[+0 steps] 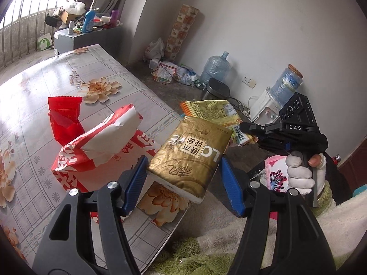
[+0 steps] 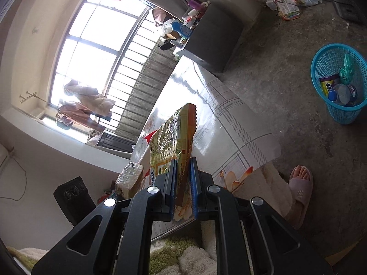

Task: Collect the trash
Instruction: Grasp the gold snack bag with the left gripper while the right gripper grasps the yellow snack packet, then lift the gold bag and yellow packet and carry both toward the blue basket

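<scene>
The left tongs (image 1: pixel 183 178) pinch a gold foil-wrapped rectangular tissue pack (image 1: pixel 190 153) between their blue pads, lifted clear of the floral-patterned glossy bench (image 1: pixel 57 73). Just beyond them, on the bench, lie a crumpled red-and-white paper bag (image 1: pixel 101 146) and, farther off, a torn red plastic wrapper (image 1: pixel 64 116). The right tongs (image 2: pixel 183 183) are pressed nearly together on a flat yellow-and-orange crinkled snack wrapper (image 2: pixel 174 135), which stands upright from them. Well off to their right, on the concrete floor, stands a blue plastic mesh basket (image 2: pixel 321 61) already holding what looks like bottles and wrappers.
</scene>
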Motion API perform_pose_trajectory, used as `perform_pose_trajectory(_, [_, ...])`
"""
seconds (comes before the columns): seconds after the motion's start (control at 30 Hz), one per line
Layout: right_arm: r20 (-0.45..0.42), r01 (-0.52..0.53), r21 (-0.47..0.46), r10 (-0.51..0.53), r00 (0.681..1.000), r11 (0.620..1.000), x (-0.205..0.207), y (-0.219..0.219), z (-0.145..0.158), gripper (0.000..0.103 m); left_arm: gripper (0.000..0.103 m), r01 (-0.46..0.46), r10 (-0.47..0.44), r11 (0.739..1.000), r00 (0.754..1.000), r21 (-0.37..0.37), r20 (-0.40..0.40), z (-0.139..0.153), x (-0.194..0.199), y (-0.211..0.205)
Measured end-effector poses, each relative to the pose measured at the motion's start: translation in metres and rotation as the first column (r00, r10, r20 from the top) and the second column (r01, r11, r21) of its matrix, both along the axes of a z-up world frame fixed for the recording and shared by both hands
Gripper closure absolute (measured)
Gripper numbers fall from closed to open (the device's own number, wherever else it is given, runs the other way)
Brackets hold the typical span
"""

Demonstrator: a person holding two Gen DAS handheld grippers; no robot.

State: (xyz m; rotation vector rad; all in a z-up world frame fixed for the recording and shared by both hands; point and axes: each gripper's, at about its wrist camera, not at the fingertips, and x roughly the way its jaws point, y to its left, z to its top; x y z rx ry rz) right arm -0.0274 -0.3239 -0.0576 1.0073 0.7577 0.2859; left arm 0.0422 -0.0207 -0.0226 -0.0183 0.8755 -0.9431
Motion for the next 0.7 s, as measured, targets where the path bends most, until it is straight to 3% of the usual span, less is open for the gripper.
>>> perform_pose_trajectory(0.37, [-0.015,0.164,0.01,-0.164,0.986,0.986,-0.018,-0.049,-0.002,0.091,0.043,0.131,-0.131,0.991,0.991,-0.003,0.013,0.011,0.027,-0.081])
perform_pose_trajectory(0.7, [-0.043,0.268,0.03,-0.267,0.963,0.963,-0.029,-0.079,-0.009,0.091,0.043,0.194,-0.194,0.981,0.981,-0.009,-0.016,0.01,0.047,-0.145])
